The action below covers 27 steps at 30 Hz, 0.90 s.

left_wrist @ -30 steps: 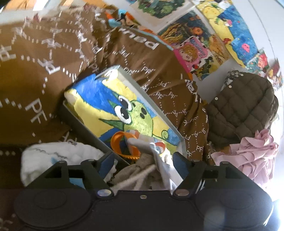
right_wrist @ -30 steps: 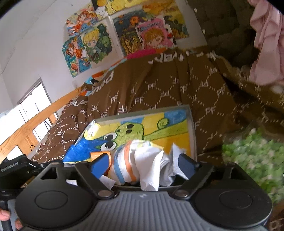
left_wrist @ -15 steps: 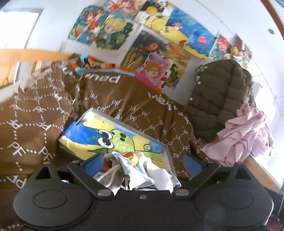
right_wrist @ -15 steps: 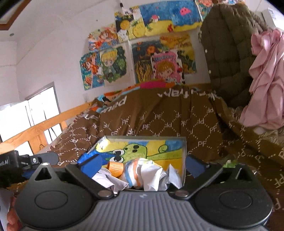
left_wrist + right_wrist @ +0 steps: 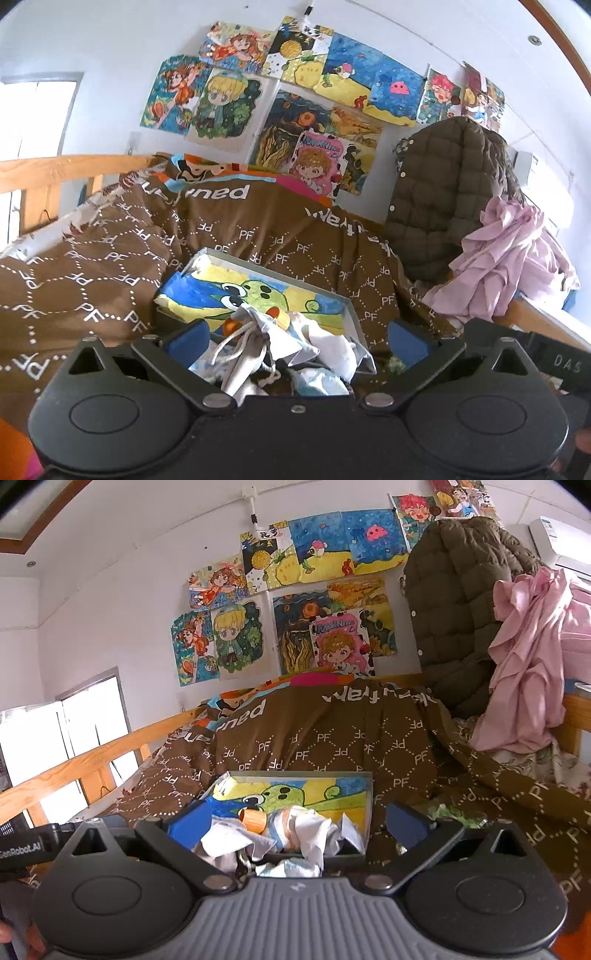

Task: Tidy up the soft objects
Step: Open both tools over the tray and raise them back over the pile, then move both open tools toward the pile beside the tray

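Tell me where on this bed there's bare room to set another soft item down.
Free: the brown patterned quilt between the grey box and the pillow end, and the quilt left of the box beside the wooden rail. Crowded: the box's near end, heaped with crumpled white cloths, and the right side with the pink garment and olive quilted jacket.

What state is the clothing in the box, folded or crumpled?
Crumpled. The white clothes lie bunched in a loose heap in the box with the cartoon painting, a drawstring trailing out; no flat folds show.
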Tool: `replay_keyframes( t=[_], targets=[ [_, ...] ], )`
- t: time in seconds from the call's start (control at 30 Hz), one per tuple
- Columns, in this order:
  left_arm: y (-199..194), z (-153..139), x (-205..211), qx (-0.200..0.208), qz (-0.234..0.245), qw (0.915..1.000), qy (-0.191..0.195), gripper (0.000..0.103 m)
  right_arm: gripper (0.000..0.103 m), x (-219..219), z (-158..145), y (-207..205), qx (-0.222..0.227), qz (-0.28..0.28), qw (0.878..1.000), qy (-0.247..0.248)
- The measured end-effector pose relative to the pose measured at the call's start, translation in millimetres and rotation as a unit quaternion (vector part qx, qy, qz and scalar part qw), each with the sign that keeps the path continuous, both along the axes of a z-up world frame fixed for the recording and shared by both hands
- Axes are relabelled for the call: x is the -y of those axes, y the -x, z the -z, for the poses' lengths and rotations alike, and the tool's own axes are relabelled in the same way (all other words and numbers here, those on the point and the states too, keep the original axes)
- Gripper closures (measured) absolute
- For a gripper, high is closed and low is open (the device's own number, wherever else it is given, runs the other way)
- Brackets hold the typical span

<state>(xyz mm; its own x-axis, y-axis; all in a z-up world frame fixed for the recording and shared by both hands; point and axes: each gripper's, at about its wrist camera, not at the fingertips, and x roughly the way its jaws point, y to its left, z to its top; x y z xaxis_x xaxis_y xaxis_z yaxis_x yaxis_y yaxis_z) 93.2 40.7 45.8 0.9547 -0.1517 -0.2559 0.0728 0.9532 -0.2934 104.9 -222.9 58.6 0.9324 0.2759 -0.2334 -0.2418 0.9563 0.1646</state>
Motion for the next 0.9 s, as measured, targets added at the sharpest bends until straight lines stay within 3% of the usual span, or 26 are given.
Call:
replay_keyframes(
  t=[0.47,0.9],
  targets=[
    [50.3,8.0,11.1,-0.003,-0.011,0.9991,-0.041,0.001,0.0,-0.3,12.8,46.9,-0.027,0.016,0.999,0.022],
    [59.6,19.2,11.5,-0.038,-0.025,0.9968,-0.065,0.001,0.0,-10.9,28.0,54.9,-0.06,0.023,0.996,0.061]
  ],
)
